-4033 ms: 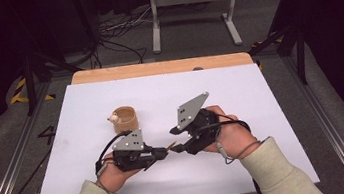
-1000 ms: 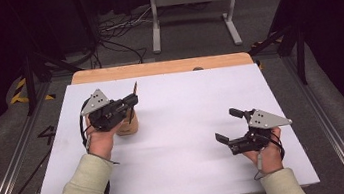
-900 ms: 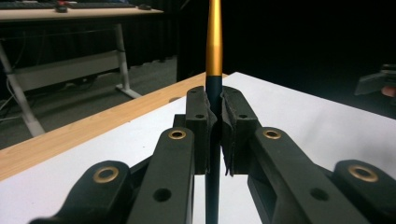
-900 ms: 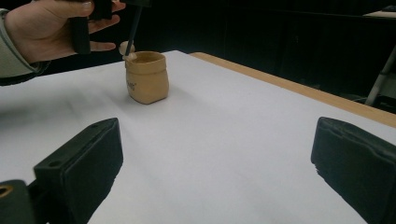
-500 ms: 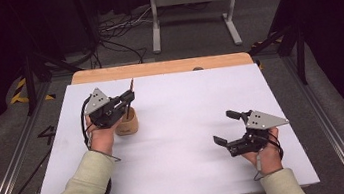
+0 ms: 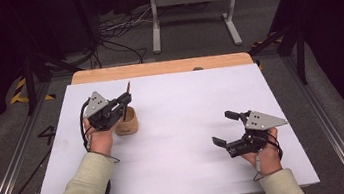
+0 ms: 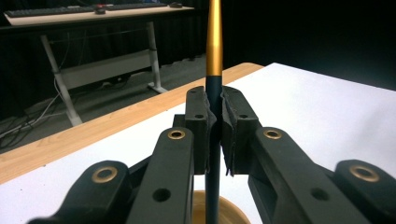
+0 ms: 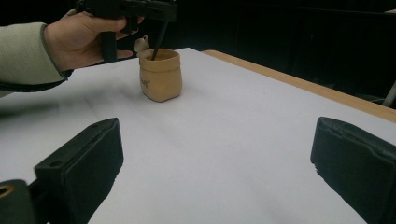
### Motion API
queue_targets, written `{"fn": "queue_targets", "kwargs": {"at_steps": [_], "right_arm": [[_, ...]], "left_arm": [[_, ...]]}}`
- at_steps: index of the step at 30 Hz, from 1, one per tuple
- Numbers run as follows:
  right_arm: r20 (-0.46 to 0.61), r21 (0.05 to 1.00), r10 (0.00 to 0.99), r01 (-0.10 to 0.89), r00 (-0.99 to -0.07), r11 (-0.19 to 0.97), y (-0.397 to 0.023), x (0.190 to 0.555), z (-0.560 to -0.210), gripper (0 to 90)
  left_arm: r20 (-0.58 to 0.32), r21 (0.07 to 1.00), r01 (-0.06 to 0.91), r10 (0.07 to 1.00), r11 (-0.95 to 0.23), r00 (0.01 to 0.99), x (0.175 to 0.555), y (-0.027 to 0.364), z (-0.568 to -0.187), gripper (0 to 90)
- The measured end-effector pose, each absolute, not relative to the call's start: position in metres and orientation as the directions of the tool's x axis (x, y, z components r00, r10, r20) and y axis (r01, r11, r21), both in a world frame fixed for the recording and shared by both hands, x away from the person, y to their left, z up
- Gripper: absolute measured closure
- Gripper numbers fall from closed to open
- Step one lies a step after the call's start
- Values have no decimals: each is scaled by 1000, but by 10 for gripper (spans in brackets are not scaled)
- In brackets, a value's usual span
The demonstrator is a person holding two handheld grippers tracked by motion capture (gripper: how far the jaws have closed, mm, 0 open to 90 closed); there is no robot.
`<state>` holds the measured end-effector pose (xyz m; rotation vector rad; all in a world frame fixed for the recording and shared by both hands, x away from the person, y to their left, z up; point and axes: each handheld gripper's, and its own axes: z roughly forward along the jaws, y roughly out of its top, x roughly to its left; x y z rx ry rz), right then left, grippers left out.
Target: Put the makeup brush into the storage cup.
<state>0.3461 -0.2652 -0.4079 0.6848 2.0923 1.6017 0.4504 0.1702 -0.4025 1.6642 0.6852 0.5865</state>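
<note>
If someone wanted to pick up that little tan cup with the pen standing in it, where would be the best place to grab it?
Probably across its round wall, low down, coming in level from the open table side. The cup stands upright and bulges like a small sack, so two jaws could straddle it. From above, the pen and the left hand-held gripper clamped on it stand in the way.

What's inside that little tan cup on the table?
The lower end of a dark pen with a gold top, held upright by the left gripper, dips into the cup. The cup's wall hides the pen's tip and the bottom.
</note>
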Motion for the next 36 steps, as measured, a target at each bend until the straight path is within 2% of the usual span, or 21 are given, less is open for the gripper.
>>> {"fn": "queue_targets", "kwargs": {"at_steps": [15, 33, 36], "right_arm": [[-38, 969, 590, 114, -807, 218, -259, 343, -405, 28], [-14, 968, 582, 136, -813, 213, -259, 343, -407, 28], [-14, 968, 582, 135, -813, 212, -259, 343, -407, 28]], "left_arm": [[17, 981, 129, 723, -146, 691, 447, 166, -415, 820], [64, 978, 102, 720, -185, 691, 436, 159, -420, 819], [58, 978, 105, 713, -182, 699, 435, 159, -420, 795]]}}
